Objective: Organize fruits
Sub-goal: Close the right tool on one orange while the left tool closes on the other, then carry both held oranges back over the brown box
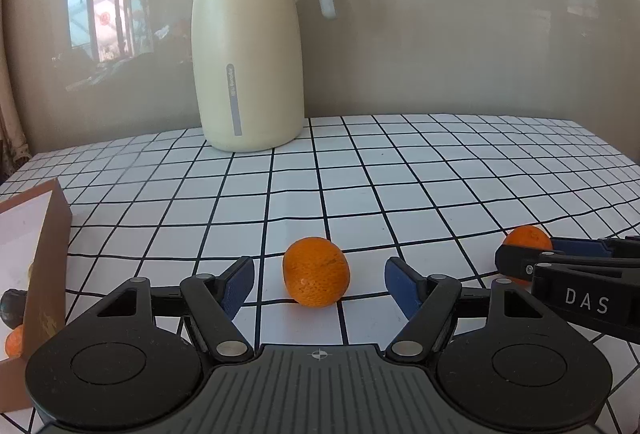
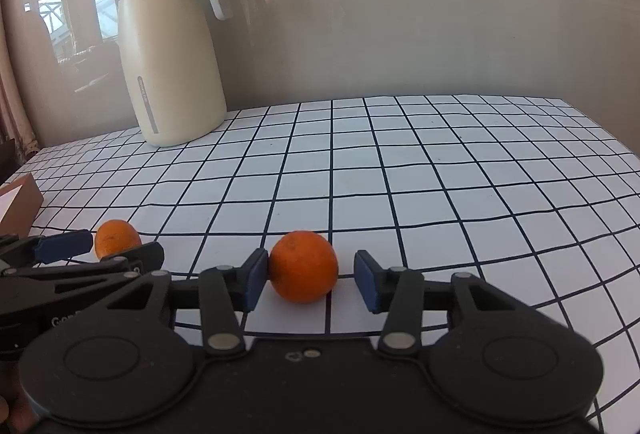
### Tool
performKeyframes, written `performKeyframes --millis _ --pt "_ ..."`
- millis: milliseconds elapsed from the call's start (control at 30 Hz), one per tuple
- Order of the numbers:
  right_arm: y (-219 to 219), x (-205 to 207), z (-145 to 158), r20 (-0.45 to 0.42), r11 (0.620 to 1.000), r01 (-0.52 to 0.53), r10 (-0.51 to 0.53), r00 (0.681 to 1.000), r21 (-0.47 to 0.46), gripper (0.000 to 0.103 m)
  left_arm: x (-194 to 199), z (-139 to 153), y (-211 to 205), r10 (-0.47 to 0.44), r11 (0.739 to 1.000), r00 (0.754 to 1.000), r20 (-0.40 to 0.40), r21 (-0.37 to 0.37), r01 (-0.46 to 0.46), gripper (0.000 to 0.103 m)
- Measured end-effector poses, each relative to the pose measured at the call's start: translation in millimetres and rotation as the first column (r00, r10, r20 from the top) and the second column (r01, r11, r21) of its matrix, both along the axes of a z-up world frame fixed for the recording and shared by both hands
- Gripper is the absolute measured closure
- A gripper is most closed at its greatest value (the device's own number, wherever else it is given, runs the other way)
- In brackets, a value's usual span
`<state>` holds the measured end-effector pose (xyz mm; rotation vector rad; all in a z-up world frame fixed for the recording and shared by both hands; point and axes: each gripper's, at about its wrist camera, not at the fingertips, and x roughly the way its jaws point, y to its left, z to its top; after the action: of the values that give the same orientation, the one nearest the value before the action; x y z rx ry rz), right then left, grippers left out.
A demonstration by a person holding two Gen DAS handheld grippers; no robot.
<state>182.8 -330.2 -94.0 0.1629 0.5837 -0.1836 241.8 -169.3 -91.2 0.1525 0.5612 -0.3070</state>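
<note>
Right claw (image 1: 520,266) housing reads "DAS".

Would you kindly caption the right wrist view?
Right gripper open around an orange on the checked table.

Oranges (image 1: 316,272) dimpled, matt; jug (image 1: 248,65) smooth satin; box (image 1: 48,254) cardboard.

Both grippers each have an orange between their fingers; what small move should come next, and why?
Probably close both. The left gripper straddles an orange with gaps on both sides. The right gripper has one pad against its orange, the other apart. Both fruits sit on the checked table, so neither looks gripped yet.
</note>
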Motion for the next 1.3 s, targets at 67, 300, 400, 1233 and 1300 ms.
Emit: performKeyframes --millis 67,300,400,1233,1300 --pt "0.7 -0.1 0.0 -0.001 1.0 -0.002 0.002 1.0 0.0 0.067 0.9 -0.2 2.0 0.004 1.0 1.0 -0.006 -0.013 -0.004 0.053" --pt "2.4 2.4 -0.7 -0.01 1.0 -0.006 0.007 1.0 0.005 0.073 1.9 -1.8 3.6 0.007 1.0 1.0 -0.026 -0.025 -0.008 0.06" --pt "2.1 3.5 -0.6 -0.01 1.0 -0.006 0.006 1.0 0.001 0.073 2.0 -1.5 4.5 0.012 0.999 1.0 -0.024 -0.03 -0.013 0.066" --pt "24.2 -17.3 6.7 -0.015 0.994 -0.1 0.1 0.995 -0.039 0.075 -48.7 -2.6 30.6 0.053 0.999 0.999 0.008 0.014 -0.053 0.068" --pt "27.0 -17.5 5.3 -0.016 0.993 -0.104 0.103 0.995 -0.052 0.075 -48.9 -4.6 28.7 0.048 0.998 0.999 -0.001 0.032 -0.048 0.068"
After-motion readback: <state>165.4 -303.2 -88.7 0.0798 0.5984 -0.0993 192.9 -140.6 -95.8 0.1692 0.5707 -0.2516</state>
